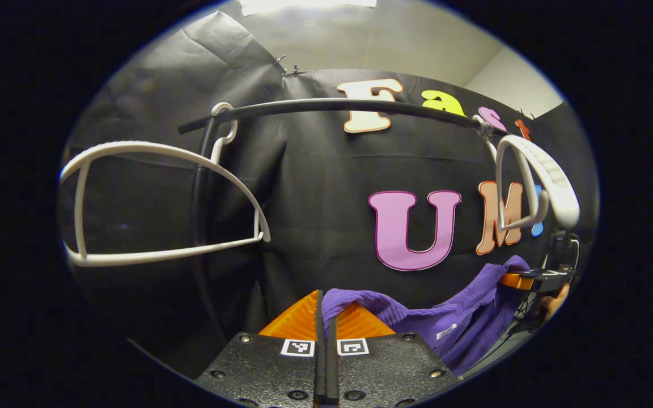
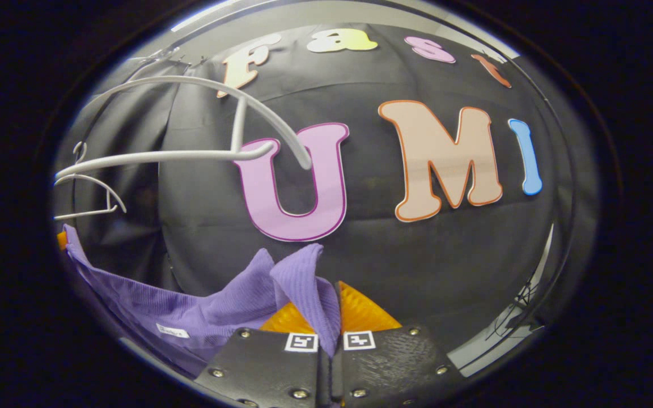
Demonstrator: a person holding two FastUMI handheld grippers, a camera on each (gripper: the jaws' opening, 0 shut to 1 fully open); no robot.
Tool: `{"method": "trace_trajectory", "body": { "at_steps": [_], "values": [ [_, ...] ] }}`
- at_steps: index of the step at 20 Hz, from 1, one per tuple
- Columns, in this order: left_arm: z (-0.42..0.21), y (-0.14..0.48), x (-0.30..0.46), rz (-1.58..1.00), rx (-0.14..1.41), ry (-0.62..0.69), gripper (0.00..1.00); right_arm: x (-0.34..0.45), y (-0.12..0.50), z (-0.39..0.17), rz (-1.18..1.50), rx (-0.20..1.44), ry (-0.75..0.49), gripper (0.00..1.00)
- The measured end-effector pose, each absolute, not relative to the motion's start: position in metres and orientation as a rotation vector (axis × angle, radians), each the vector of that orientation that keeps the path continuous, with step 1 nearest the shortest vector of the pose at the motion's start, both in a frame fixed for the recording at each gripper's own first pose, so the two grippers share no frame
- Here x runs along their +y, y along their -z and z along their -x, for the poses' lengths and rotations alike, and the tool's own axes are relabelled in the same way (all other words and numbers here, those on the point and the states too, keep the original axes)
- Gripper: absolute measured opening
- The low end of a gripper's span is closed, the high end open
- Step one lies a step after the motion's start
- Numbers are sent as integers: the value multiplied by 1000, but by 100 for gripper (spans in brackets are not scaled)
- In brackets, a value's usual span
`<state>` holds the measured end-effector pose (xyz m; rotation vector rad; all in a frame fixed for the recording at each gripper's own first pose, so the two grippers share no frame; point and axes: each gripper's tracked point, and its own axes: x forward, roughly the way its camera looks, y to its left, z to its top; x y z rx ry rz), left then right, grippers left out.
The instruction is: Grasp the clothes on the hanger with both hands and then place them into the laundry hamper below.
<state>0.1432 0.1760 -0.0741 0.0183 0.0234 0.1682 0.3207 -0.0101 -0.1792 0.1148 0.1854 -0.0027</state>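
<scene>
Left gripper view: the left gripper (image 1: 325,334) has its fingers pressed together w/ a fold of the purple garment (image 1: 417,323) caught between them, the cloth emerging just to the right of the fingertips. From there the garment sags to the right and rises again to the right gripper (image 1: 525,280), seen farther off at the lower right edge, w/ part of a hand (image 1: 553,303) behind it. A dark rail (image 1: 332,106) runs across the top. Two white hangers hang from it, both bare: one hanger (image 1: 151,204) at left, a second hanger (image 1: 536,181) at right, well apart. The garment is below both hangers, touching neither.

Right gripper view: the right gripper (image 2: 326,340) is closed on a bunched corner of the garment (image 2: 213,309), which stands up between the fingers and trails off to lower left. The near hanger (image 2: 190,153) sits above and left; the far hanger (image 2: 91,195) is small at the left edge. Booth wall behind.
</scene>
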Motion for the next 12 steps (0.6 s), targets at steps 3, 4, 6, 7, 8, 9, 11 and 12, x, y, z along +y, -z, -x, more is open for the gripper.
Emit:
{"method": "trace_trajectory", "body": {
  "at_steps": [3, 4, 6, 7, 8, 9, 11, 12],
  "values": [
    [-123, 82, 169, 0, 30, -173, 0, 1, 171, -294, -150, 158, -23, 2],
    [-119, 83, 162, 8, 25, -163, 0, 5, 167, -284, -169, 147, -32, 2],
    [-110, 83, 145, 12, 15, -136, 0, 10, 156, -267, -183, 136, -46, 7],
    [-105, 83, 137, 19, 12, -126, 0, 13, 153, -257, -180, 135, -56, 2],
    [-101, 84, 129, 36, 14, -114, 0, 19, 149, -246, -184, 133, -79, 2],
    [-99, 86, 120, 55, 18, -96, 0, 23, 145, -237, -184, 128, -96, 2],
    [-95, 90, 103, 79, 25, -75, 0, 22, 134, -217, -179, 111, -108, 2],
    [-92, 93, 94, 82, 29, -63, 0, 23, 129, -207, -179, 102, -112, 2]
  ]
}}
